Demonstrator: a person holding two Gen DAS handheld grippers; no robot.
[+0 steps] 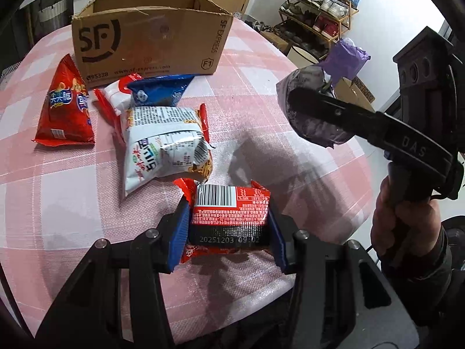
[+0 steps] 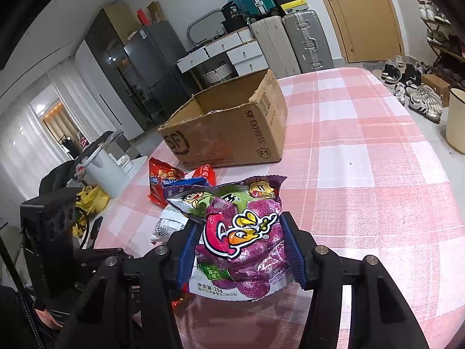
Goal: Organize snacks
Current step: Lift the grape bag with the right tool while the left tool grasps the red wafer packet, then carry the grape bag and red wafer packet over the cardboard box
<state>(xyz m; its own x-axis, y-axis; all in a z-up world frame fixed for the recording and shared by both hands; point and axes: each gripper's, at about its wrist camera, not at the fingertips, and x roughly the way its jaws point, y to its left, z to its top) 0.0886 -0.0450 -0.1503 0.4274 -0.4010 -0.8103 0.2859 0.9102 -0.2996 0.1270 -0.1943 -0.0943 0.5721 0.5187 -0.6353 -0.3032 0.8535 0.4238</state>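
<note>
left gripper point(image 1: 229, 224) clamps a red snack pack point(image 1: 231, 213) at the near table edge, right gripper point(image 2: 242, 250) clamps a purple snack bag point(image 2: 242, 241) aloft; both likely need carrying to the far sf express carton point(image 2: 229, 125).

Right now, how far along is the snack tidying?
Early, it seems. The cardboard box shows no snacks in its visible part. In hand: left gripper clamps a red packet, right gripper a purple bag. Left on the table: red bag, white bag, blue packet.
</note>
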